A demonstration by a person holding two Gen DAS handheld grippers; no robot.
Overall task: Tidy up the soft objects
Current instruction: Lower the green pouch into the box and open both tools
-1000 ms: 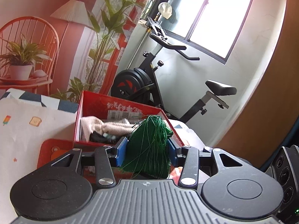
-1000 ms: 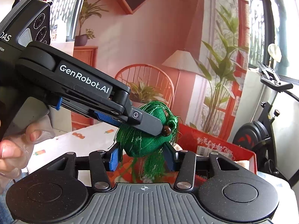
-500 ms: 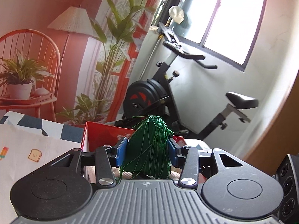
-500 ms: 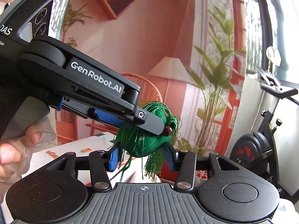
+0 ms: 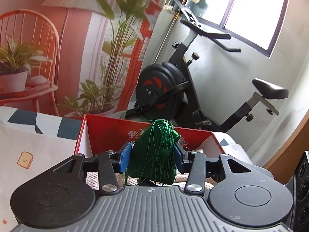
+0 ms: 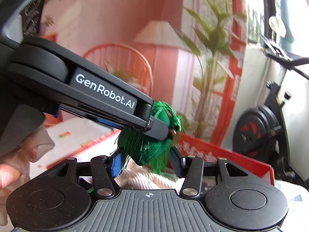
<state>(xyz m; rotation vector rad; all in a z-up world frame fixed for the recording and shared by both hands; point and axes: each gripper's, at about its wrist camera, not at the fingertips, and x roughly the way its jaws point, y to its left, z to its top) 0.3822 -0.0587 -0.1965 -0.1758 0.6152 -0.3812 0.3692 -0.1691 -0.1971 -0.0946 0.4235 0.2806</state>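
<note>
A green tasselled fabric pouch (image 5: 154, 147) is clamped between the blue pads of my left gripper (image 5: 151, 159), which is shut on it. In the right wrist view the same pouch (image 6: 146, 148) also sits between the pads of my right gripper (image 6: 145, 164), shut on its lower part. There the left gripper (image 6: 161, 130) reaches in from the left and pinches the pouch's top by a brown bead. The pouch hangs just above the open red box (image 5: 108, 133) (image 6: 222, 154). Beige knitted cloth (image 5: 94, 176) (image 6: 139, 177) lies inside the box under the pouch.
A tablecloth with a toast print (image 5: 38, 150) spreads left of the box. An exercise bike (image 5: 173, 89) stands behind it, in front of a printed backdrop with a chair and plants. A person's hand (image 6: 11, 174) holds the left gripper's handle.
Both grippers have carried the pouch together toward the red box, which now lies right under it. The grips on the pouch look the same.
</note>
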